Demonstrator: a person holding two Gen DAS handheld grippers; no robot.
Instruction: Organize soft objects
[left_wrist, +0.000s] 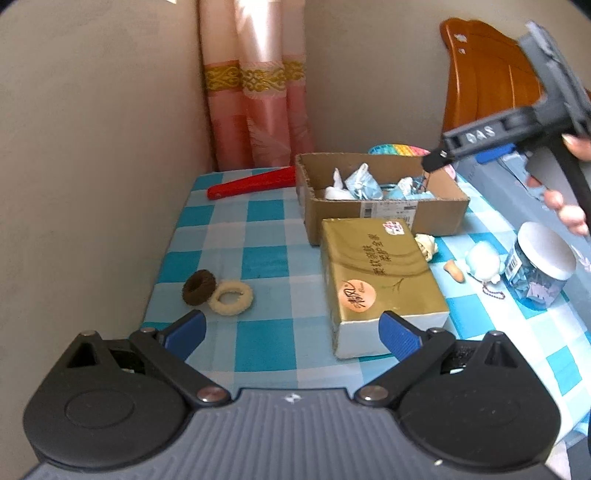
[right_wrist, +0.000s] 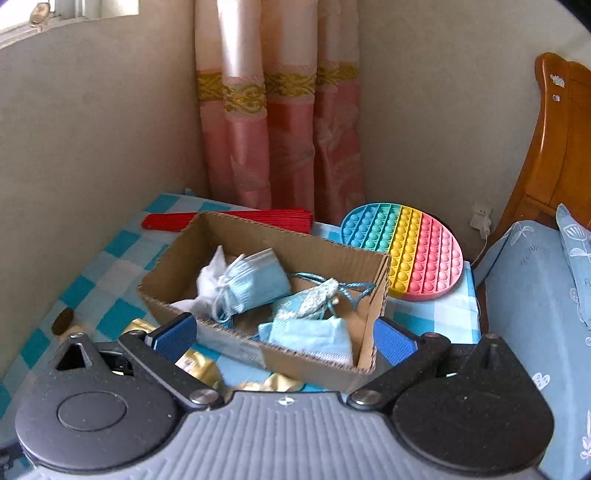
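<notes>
My left gripper (left_wrist: 291, 332) hangs over the near edge of the surface (left_wrist: 258, 266), its blue fingers (left_wrist: 186, 332) spread wide apart with nothing between them. The surface wears a blue-and-white checked cloth and sits in a corner of plain beige walls, where a pink curtain (left_wrist: 255, 92) with a gold band hangs down to the far edge. Near the left edge lie a brown hair tie (left_wrist: 198, 287) and a cream hair tie (left_wrist: 231, 297), touching each other. A gold tissue pack (left_wrist: 376, 280) lies toward the near edge, just in front of the cardboard box (right_wrist: 317, 363). The box stands toward the far edge and holds blue face masks (right_wrist: 255, 282) and a white cloth (right_wrist: 207, 284). Behind it a red folded fan (left_wrist: 251, 182) lies along the far edge, and a rainbow pop toy (right_wrist: 406, 251) leans at the far right corner. Near the right edge stand a clear jar (left_wrist: 539, 269) and a pale blue plush toy (left_wrist: 482, 262).

My right gripper (right_wrist: 284, 338) hovers above the box's near wall, fingers (right_wrist: 173, 336) wide apart and empty. A wooden headboard (right_wrist: 550, 155) and a blue pillow (right_wrist: 532, 295) are on the right.
</notes>
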